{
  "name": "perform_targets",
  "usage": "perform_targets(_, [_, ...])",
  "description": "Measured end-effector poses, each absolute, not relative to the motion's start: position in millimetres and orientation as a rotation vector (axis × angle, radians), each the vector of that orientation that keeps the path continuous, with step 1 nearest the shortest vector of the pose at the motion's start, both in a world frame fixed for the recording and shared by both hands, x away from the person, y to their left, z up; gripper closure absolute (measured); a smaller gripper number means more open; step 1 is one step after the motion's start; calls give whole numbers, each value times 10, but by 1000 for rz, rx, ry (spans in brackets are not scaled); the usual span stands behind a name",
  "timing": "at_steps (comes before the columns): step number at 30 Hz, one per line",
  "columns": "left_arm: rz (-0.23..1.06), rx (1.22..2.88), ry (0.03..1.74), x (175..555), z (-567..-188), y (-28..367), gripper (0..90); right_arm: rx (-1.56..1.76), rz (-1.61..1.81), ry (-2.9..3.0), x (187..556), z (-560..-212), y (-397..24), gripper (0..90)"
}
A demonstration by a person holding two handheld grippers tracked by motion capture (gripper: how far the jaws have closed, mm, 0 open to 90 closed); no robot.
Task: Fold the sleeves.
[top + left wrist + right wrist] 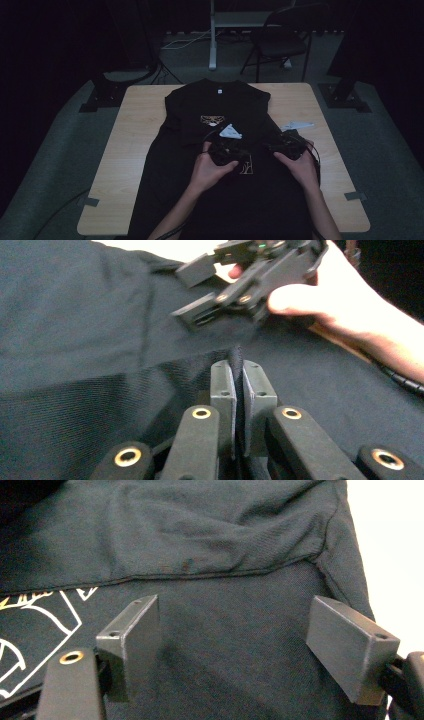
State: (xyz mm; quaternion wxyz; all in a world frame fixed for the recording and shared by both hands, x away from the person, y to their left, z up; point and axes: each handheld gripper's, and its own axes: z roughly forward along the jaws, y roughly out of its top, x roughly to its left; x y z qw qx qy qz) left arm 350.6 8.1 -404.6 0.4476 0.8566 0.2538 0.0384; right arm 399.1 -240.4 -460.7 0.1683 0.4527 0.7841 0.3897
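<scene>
Dim room, grey floor [380, 165], folding chair [282, 42], wooden table [125, 145]

No words or numbers can be read; the black shirt [220, 107] bears only a line drawing.

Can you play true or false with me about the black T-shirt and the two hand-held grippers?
1. The left hand-held gripper is pinching a fold of the black T-shirt. True.
2. The right hand-held gripper is squeezed shut. False: its jaws stand wide apart over the cloth, holding nothing.
3. The T-shirt lies on a wooden table. True.
4. The T-shirt is plain, with no picture. False: it has a gold print.
5. A chair stands behind the table. True.
</scene>
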Motion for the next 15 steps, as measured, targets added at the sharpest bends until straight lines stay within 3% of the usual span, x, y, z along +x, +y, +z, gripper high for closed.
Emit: perform_targets(15, [64,2159,548,3460,-4044,-651,863,1296,1125,2223,3997,-4608,-2422,219])
